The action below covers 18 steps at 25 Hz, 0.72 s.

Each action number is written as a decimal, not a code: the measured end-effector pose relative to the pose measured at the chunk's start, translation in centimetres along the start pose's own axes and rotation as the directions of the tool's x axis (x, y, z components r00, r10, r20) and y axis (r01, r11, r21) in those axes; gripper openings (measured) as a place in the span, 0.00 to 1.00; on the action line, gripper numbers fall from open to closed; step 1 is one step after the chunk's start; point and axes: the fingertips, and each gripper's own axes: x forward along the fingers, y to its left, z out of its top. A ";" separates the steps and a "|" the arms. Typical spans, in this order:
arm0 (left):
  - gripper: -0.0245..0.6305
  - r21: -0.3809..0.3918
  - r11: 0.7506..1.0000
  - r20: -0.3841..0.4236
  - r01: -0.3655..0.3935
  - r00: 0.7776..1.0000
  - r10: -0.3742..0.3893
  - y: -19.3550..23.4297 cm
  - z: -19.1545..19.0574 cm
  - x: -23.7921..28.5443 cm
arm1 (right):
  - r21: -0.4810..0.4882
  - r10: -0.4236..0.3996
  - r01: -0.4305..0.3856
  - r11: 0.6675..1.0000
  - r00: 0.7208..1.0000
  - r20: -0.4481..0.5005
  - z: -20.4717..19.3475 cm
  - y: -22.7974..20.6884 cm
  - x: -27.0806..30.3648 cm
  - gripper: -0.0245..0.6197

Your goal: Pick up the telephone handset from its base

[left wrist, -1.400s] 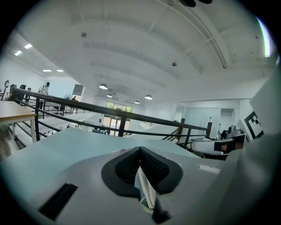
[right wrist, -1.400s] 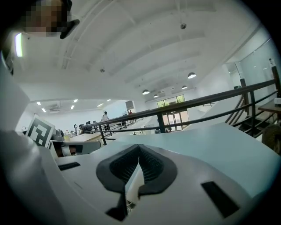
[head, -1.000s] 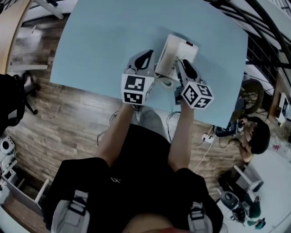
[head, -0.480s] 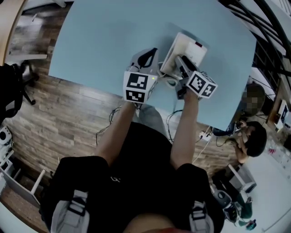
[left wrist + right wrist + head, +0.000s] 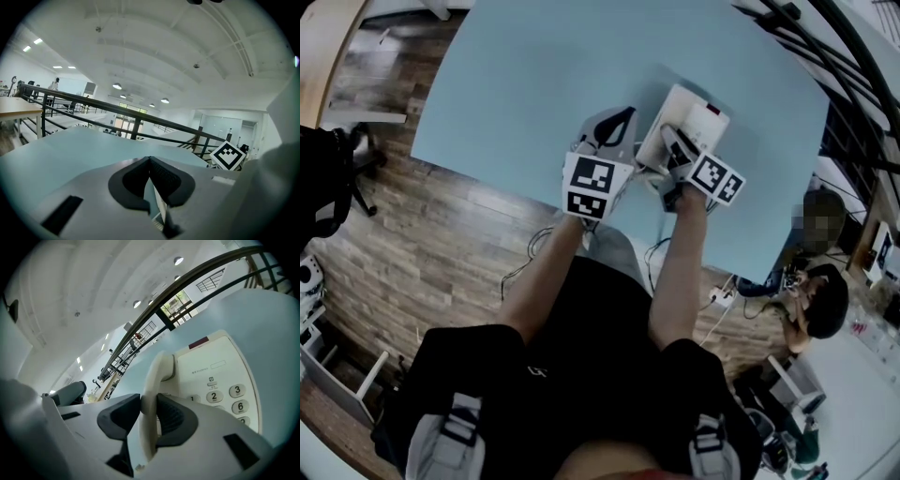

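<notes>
Plainly, the right gripper (image 5: 147, 404) has the white telephone handset (image 5: 152, 380) between its jaws, which are closing, both dark pads touching its sides. The handset's upper end sits against the left side of the base (image 5: 220, 364); whether it has lifted clear I cannot tell. Its lower stretch is hidden behind the gripper body.

On the base I can read the keys 2 (image 5: 214, 396), 3 (image 5: 237, 390) and 6 (image 5: 240, 406), with the edge of a 1 beside them. The rest of the keypad is cut off by the jaw. The small print above the keys is too fine to read, and a red patch (image 5: 199, 342) near the top shows no legible lettering.

The left gripper (image 5: 150, 161) sits just beside the telephone over the pale blue table (image 5: 534, 84), its jaws pressed together on nothing.
</notes>
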 end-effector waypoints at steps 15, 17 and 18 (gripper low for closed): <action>0.04 0.109 0.992 0.161 0.065 0.983 -0.083 -4.8 7.8 -1.2 | -0.246 0.072 0.025 0.969 0.923 0.377 9.8 9.2 -11.1 0.16; 0.04 0.136 0.987 0.193 0.082 0.975 -0.108 -6.1 9.4 -1.8 | -0.305 0.084 0.059 0.951 0.897 0.434 11.5 10.6 -13.6 0.16; 0.04 0.148 0.985 0.209 0.089 0.970 -0.120 -6.6 10.2 -2.1 | -0.336 0.089 0.081 0.939 0.882 0.462 12.2 11.3 -14.7 0.16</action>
